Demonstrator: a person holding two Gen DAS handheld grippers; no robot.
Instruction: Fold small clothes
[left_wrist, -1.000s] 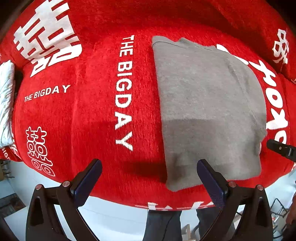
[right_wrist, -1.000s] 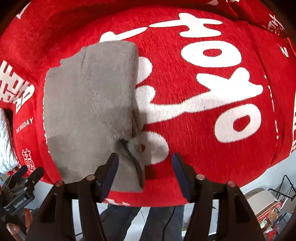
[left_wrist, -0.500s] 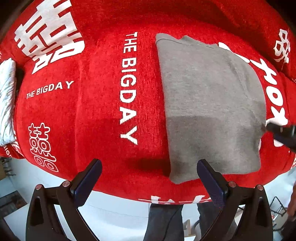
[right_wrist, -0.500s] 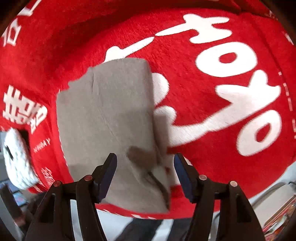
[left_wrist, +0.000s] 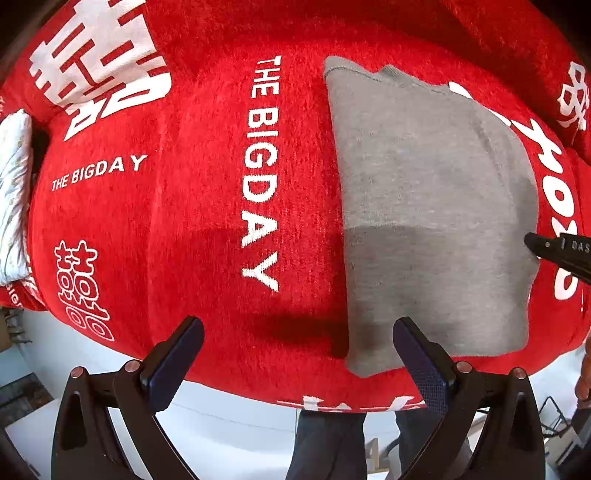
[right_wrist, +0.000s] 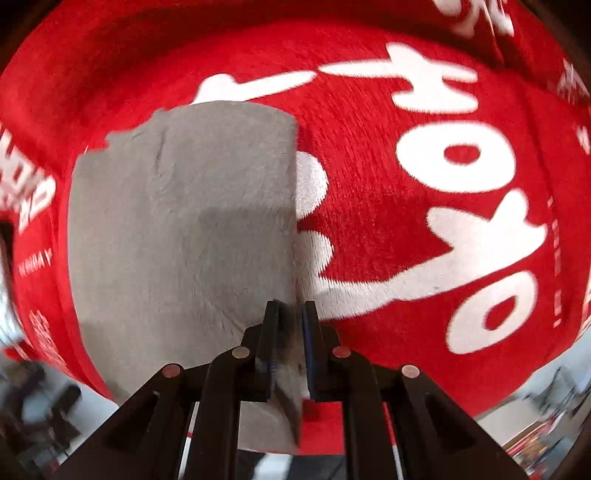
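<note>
Your right gripper (right_wrist: 290, 325) has just been closing and now pinches the near right edge of the grey garment (right_wrist: 177, 236), cloth bunched between its pads. The garment lies folded and flat on the red blanket (left_wrist: 207, 206) with white lettering. Your left gripper (left_wrist: 297, 354) hangs wide open above the garment's near left corner, holding nothing.

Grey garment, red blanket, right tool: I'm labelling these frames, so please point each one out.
grey garment (left_wrist: 424, 192): left wrist view, flat middle of the cloth.
red blanket (left_wrist: 207, 206): left wrist view, bare red pile beside the lettering.
right tool (right_wrist: 290, 314): right wrist view, between its tips, closed on the garment's edge.
</note>
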